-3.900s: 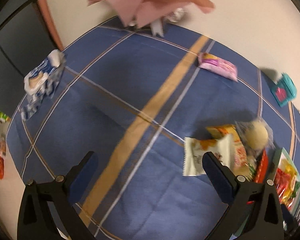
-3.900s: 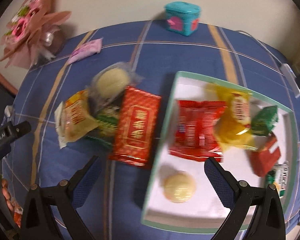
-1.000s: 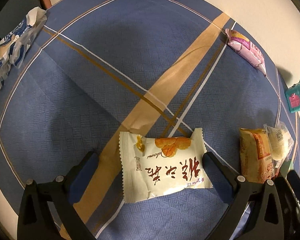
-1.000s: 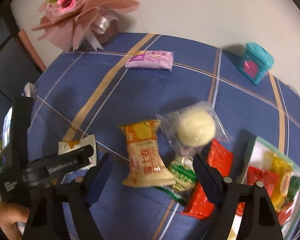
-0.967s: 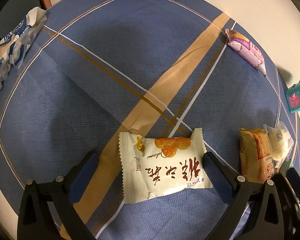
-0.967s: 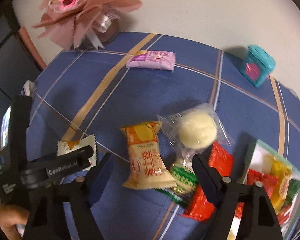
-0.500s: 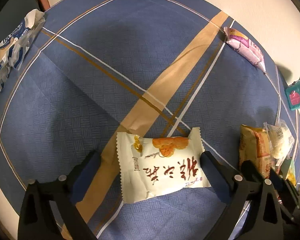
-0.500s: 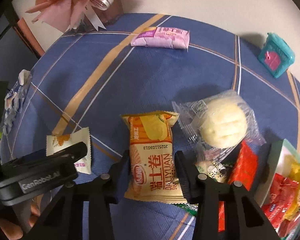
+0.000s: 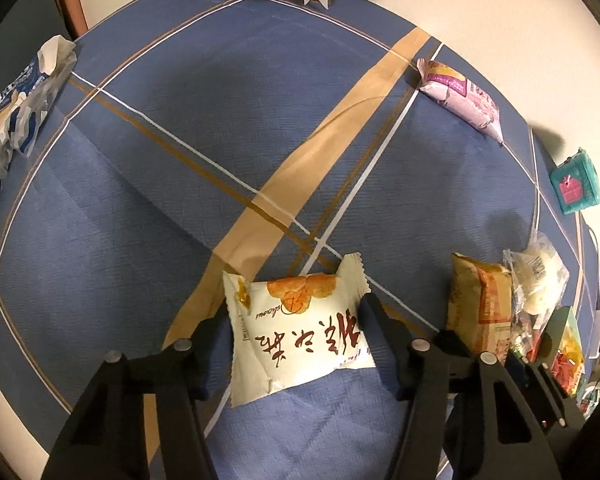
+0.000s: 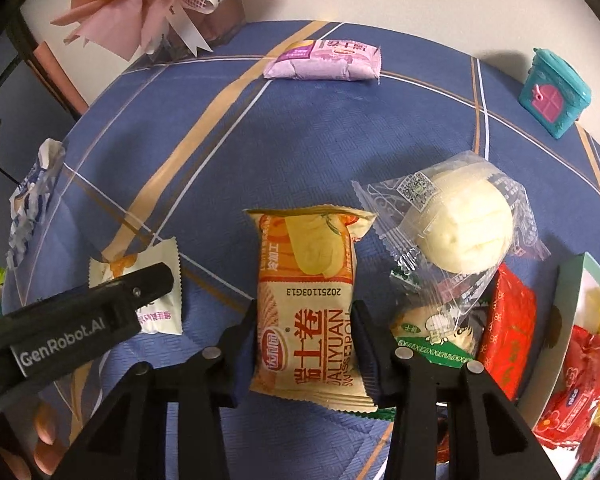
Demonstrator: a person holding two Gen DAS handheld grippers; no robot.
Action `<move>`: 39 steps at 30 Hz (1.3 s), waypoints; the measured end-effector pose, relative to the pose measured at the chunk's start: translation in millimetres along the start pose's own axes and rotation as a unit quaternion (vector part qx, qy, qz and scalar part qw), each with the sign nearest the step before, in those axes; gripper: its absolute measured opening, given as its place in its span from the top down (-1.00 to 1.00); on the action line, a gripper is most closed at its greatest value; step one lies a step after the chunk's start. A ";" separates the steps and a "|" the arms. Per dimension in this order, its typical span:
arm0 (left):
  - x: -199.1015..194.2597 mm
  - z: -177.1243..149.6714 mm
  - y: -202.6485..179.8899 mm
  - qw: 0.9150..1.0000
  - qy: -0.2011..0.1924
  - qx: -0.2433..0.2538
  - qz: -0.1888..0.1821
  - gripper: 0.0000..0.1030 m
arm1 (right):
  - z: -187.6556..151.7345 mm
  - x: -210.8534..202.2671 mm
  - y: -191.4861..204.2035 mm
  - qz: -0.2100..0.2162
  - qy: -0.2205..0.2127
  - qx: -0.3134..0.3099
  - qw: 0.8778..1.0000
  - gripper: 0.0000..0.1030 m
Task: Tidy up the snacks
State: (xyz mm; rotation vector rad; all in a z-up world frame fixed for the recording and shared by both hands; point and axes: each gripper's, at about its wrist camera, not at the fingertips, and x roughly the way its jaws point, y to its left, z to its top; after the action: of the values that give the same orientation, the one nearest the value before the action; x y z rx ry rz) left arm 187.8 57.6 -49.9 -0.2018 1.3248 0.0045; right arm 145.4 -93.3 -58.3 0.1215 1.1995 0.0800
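A: Left gripper (image 9: 296, 332)?
B: Fingers closing on the white pack (image 9: 298, 326), pads touching both its sides; pack lies on the blue worktop (image 9: 180, 140)

A: Right gripper (image 10: 305, 334)?
B: Pinching the orange roll pack (image 10: 310, 300), also on the worktop, just beside the clear-wrapped bun (image 10: 462, 236)

A: Rest?
B: Red pack (image 10: 508, 328) beside the tray (image 10: 568, 304), which holds more snacks. Purple pack (image 10: 324, 60) and teal box (image 10: 554, 94) near the far edge, well apart

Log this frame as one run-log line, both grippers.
left gripper: closing on white snack packet | right gripper: shut on orange swiss roll packet | both packets on blue tablecloth | tray: partly filled
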 end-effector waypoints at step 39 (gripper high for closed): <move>-81.0 -49.4 -78.3 0.990 -0.056 0.097 -0.083 -0.05 | -75.6 -139.0 -97.6 -0.012 -0.109 0.122 0.986 0.23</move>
State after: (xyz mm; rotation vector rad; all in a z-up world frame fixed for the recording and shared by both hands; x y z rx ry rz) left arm 129.6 -17.7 28.1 -0.1444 1.1849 -0.2500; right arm 24.5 -203.6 29.8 0.3226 0.9881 -0.1009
